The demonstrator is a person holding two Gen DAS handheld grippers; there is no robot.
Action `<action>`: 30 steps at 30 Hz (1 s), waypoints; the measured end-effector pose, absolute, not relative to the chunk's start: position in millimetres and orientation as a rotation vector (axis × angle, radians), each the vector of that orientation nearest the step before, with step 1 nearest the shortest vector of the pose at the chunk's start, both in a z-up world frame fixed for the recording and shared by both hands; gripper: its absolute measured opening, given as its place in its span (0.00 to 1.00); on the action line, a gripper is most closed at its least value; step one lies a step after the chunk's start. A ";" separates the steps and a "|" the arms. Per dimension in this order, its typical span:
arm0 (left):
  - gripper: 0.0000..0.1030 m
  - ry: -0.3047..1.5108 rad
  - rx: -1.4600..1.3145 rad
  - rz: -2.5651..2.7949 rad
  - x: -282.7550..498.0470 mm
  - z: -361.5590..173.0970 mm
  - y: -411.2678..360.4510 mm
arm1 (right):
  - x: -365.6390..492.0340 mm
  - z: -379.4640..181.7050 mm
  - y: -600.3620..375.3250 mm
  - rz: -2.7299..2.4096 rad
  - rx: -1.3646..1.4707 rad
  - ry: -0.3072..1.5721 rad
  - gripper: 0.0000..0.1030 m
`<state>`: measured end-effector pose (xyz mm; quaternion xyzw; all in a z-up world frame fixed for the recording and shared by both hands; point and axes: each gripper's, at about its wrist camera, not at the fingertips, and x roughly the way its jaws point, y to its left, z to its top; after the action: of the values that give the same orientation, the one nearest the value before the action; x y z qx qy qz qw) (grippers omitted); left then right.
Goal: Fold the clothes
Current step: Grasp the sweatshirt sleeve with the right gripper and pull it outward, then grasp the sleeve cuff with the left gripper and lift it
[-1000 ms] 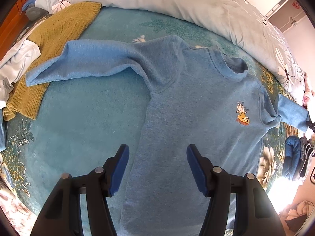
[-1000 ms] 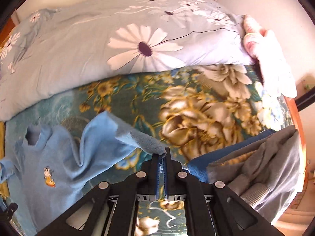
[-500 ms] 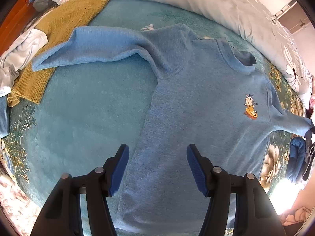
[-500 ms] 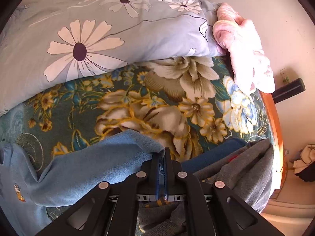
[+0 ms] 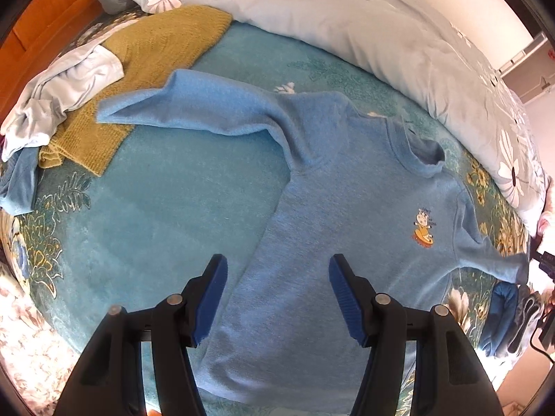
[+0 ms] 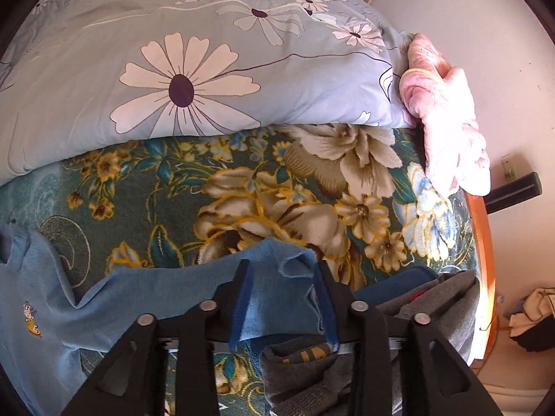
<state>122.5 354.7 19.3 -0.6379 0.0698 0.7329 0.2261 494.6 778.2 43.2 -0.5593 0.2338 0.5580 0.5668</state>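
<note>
Bed surface is a teal floral blanket (image 5: 145, 215), with a daisy-print duvet (image 5: 364, 20) bunched along the far edge. Light blue sweatshirt (image 5: 329, 242) is lying face-up and spread flat on it, cartoon print (image 5: 424, 226) showing on the chest and collar pointing at the duvet.

Left gripper (image 5: 277, 298) is hovering over the lower body panel near the hem, jaws wide apart, holding nothing.

Right gripper (image 6: 282, 306) is sitting at the cuff of the sleeve (image 6: 194, 298), jaws parted with the cuff fabric lying loose between the pads. Looks unclamped; whether a pad is touching the cloth, can't tell.

Progress: judging this as the layout stage finishing. Both sleeves are stretched out sideways, body is mostly smooth, and no fold is showing on this garment. Left to do, by my read: sleeves in, sides in, then hem to collar.

Queue elsewhere: mustard knit sweater (image 5: 145, 69) and pale crumpled garment (image 5: 59, 90) are sitting unfolded at the far sleeve's end. Grey and dark blue clothes (image 6: 409, 339) are piled beside the right gripper; whether those are folded, can't tell. So overall the task is looking early.
</note>
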 end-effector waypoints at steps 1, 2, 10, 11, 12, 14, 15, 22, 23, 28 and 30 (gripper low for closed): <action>0.61 0.188 -1.755 2.045 116.3 22.0 347.8 | 492.1 48.0 776.3 1.321 -1.297 0.554 0.45; 0.61 0.184 -1.750 2.070 109.2 23.8 340.3 | 487.9 53.3 772.3 1.335 -1.281 0.558 0.45; 0.61 0.283 -1.758 2.244 9.8 3.1 273.9 | 419.8 68.2 685.4 1.565 -1.287 0.597 0.58; 0.61 0.302 -1.762 2.248 -3.5 -3.5 266.4 | 408.7 65.0 669.9 1.594 -1.302 0.601 0.58; 0.61 0.324 -1.767 2.243 -15.5 -10.4 259.9 | 397.9 61.3 655.5 1.612 -1.310 0.614 0.58; 0.61 0.327 -1.793 2.215 -36.3 -25.8 250.7 | 378.6 52.1 626.7 1.633 -1.316 0.661 0.60; 0.61 0.318 -1.810 2.198 -45.9 -33.5 246.6 | 369.2 45.4 613.4 1.633 -1.318 0.699 0.61; 0.61 -0.012 -1.891 2.088 -71.3 -73.5 244.6 | 305.1 3.5 535.2 1.659 -1.402 0.837 0.61; 0.61 0.000 -1.895 2.107 -72.6 -78.1 247.6 | 297.2 2.0 529.5 1.668 -1.414 0.830 0.61; 0.61 -0.012 -1.867 2.201 -82.1 -83.1 255.8 | 266.0 2.1 514.7 1.707 -1.465 0.776 0.61; 0.61 0.054 -1.861 2.244 -90.0 -81.9 259.5 | 259.6 4.4 515.1 1.712 -1.472 0.752 0.61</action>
<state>-90.0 259.5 -81.9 -0.6343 0.0184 0.7646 0.1126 259.6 515.1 4.4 -0.5743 0.2934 0.6678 0.3718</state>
